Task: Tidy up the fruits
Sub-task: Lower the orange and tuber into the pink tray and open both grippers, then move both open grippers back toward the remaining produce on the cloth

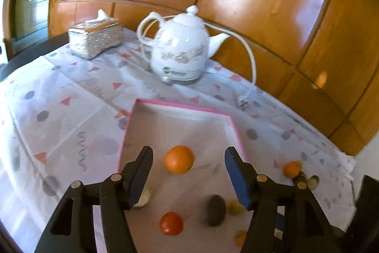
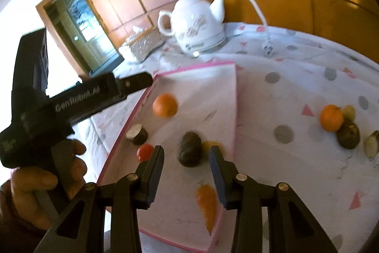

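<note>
A pink-rimmed shallow box point(image 1: 180, 106) point(image 2: 193, 66) lies on the table. In it are an orange point(image 1: 178, 159) point(image 2: 164, 105), a small red tomato point(image 1: 171, 223) point(image 2: 145, 151), a dark brown fruit point(image 1: 216, 209) point(image 2: 190, 151), a cut dark piece with a white face point(image 1: 142, 199) point(image 2: 137, 134), a small yellow fruit point(image 1: 235, 206) and a carrot point(image 2: 206, 202). My left gripper point(image 1: 188, 178) is open and empty above the box, in front of the orange. My right gripper point(image 2: 186, 172) is open and empty above the box, just before the dark fruit.
Outside the box to the right lie another orange point(image 2: 331, 117) point(image 1: 292, 168), a dark fruit point(image 2: 348, 138), a cut piece point(image 2: 371, 146) and a pale fruit point(image 2: 349, 112). A white kettle point(image 1: 181, 50) point(image 2: 197, 23) with cord and a silver tissue box point(image 1: 96, 37) stand at the back.
</note>
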`<state>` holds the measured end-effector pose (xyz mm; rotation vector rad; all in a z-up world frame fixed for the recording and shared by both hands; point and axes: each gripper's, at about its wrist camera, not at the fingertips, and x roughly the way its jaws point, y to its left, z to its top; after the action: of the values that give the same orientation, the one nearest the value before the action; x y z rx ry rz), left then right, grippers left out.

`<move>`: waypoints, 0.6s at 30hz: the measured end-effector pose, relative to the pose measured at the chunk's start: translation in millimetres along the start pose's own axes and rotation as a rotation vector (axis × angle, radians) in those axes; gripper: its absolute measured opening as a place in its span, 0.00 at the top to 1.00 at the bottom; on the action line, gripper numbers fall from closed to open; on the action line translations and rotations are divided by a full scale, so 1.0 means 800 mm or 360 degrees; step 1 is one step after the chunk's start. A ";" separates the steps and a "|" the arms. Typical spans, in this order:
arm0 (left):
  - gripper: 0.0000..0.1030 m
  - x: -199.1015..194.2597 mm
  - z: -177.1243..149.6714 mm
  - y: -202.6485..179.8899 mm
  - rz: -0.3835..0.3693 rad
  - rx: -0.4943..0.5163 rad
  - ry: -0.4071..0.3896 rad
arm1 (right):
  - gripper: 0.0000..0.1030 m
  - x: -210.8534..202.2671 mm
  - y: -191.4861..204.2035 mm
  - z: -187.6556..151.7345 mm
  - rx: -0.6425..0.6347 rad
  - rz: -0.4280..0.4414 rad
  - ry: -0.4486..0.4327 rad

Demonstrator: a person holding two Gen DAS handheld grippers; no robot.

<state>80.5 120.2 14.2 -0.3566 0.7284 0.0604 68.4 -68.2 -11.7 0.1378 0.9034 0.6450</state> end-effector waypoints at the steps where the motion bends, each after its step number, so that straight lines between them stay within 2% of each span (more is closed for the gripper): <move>1: 0.38 0.000 -0.004 0.003 0.0019 -0.0001 0.0009 | 0.61 0.004 0.002 -0.006 -0.0005 0.0009 0.0025; 4: 0.38 -0.002 -0.017 0.009 0.0093 -0.0004 0.0019 | 0.61 0.006 0.003 -0.021 -0.0014 0.0031 0.0071; 11: 0.38 -0.014 -0.044 0.014 0.0179 0.0002 0.0021 | 0.61 0.012 0.028 -0.060 -0.0240 0.0088 0.0240; 18: 0.31 -0.025 -0.057 0.002 0.0176 0.0073 -0.0002 | 0.61 0.012 0.024 -0.067 -0.0173 0.0115 0.0333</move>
<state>36.2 107.6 -4.5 -0.2723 0.7470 0.1482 22.4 -55.4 -44.9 0.0052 1.0655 0.7841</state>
